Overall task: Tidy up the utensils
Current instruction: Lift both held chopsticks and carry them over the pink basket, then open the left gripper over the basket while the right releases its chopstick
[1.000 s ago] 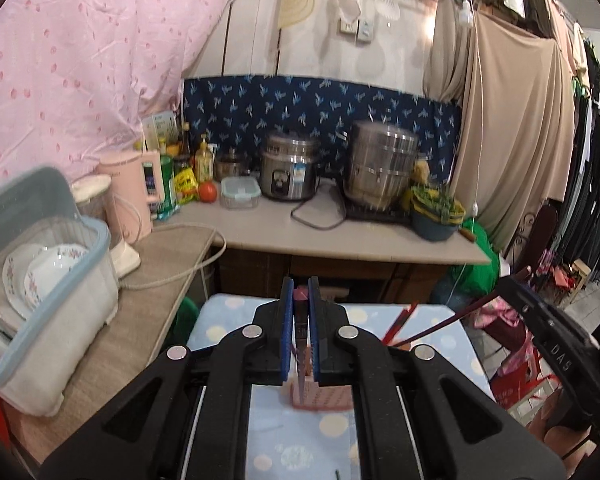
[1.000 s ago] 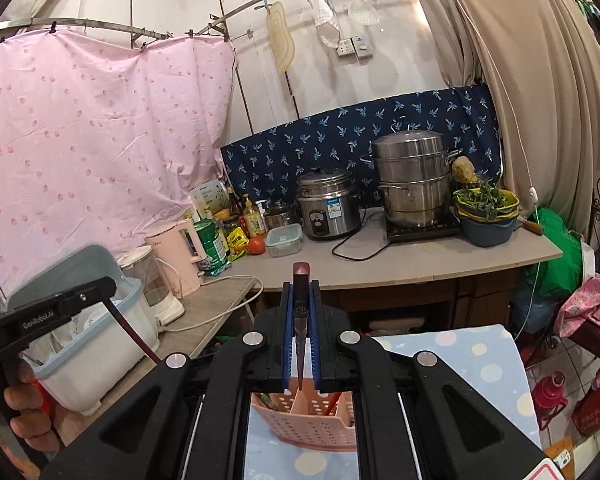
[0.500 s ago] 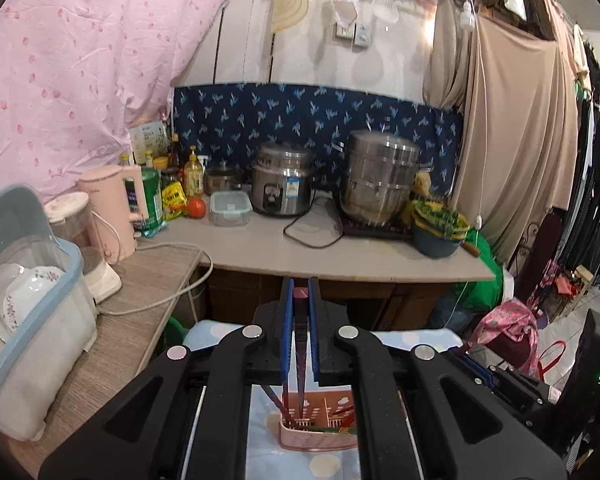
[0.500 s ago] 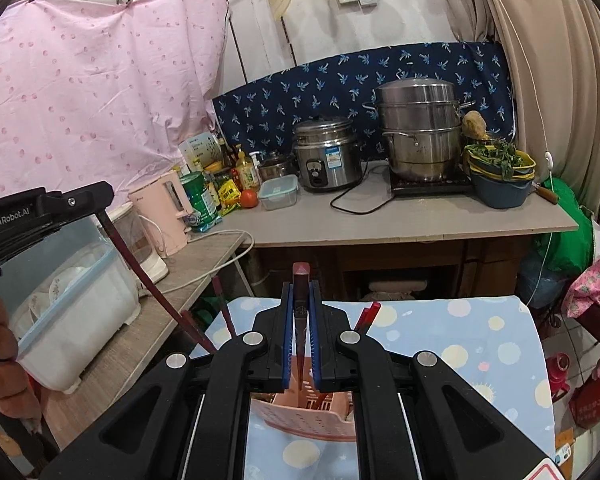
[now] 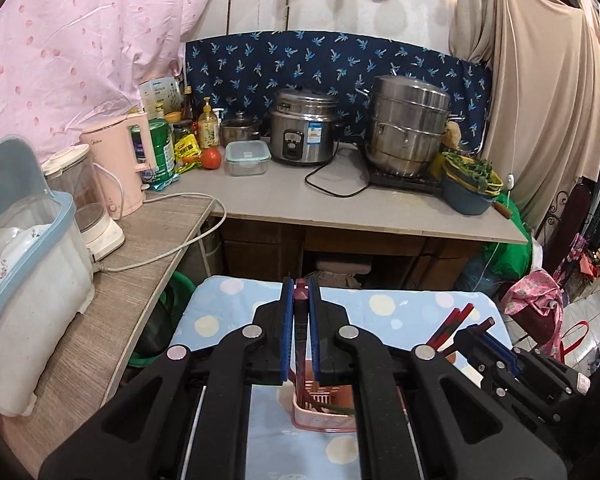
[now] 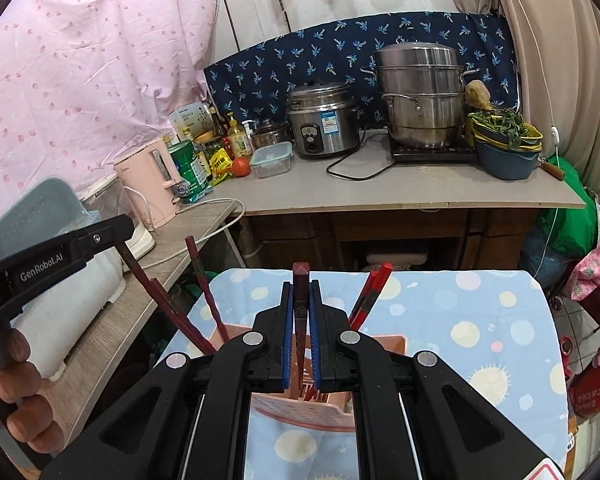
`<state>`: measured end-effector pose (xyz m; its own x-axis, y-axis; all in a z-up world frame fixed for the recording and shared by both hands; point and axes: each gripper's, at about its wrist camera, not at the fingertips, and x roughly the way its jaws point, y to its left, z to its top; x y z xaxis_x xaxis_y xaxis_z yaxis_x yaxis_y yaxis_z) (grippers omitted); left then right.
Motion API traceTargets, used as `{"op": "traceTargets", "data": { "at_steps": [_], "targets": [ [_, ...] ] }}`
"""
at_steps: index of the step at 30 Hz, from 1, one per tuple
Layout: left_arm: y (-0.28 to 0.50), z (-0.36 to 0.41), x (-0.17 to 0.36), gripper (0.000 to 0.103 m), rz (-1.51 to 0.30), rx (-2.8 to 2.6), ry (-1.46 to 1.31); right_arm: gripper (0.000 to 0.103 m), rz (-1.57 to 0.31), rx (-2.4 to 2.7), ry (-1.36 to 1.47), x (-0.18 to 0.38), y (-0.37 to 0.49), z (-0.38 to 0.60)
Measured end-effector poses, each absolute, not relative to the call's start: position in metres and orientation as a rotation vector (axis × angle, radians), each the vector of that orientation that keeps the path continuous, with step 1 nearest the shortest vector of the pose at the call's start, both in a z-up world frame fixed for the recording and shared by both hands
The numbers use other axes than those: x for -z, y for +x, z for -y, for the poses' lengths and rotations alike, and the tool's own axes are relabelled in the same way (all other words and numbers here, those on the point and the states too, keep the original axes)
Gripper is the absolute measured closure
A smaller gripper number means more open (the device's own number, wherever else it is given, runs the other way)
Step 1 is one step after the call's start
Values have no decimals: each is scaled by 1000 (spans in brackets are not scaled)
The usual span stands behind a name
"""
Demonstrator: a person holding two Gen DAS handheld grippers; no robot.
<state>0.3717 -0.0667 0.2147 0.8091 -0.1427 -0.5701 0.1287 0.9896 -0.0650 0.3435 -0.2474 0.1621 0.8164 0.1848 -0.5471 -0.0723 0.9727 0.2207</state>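
While both grippers hang over the blue spotted tablecloth, each is clamped on one dark red chopstick; the left gripper pinches its chopstick upright between blue pads, lower end running down into the pink basket; the right gripper pinches a second chopstick the same way, tip standing just above the fingers, shaft running down toward the same basket.

Basket contents, right wrist view: two red chopsticks leaning together to the right of the gripper; two dark chopsticks leaning left, one free, the other running up into the left gripper's fingers, seen here from the side; something green lies low in the basket in the left wrist view, kind not readable; dividers inside mostly hidden, compartment cannot be told.

Other containers: pale dish box with blue rim on the left shelf, holding at least two flowered plates; one clear lidded food box on the counter, contents not readable; stacked bowls at the counter's right end, greens on top; one rice cooker; one tiered steel steamer; one pink kettle; one tomato.
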Motion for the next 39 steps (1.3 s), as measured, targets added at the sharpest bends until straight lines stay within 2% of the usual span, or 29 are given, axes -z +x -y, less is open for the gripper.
{"op": "traceTargets", "data": {
  "at_steps": [5, 9, 13, 28, 31, 39],
  "targets": [
    [369, 66, -208, 92, -611, 95, -15, 88, -588, -140, 176, -163, 341, 243],
    [367, 65, -205, 81, -615, 88, -11, 77, -574, -138, 165, -164, 335, 240],
    [360, 64, -205, 71, -606, 74, -7, 72, -554, -135, 158, -168, 327, 238],
    [319, 51, -204, 69, -616, 58, -6, 66, -532, -152, 158, -178, 276, 231],
    [308, 48, -202, 69, -621, 60, -5, 62, -538, -154, 160, -175, 262, 228],
    [278, 37, -193, 69, -635, 63, -12, 61, -560, -147, 166, -165, 229, 228]
  ]
}}
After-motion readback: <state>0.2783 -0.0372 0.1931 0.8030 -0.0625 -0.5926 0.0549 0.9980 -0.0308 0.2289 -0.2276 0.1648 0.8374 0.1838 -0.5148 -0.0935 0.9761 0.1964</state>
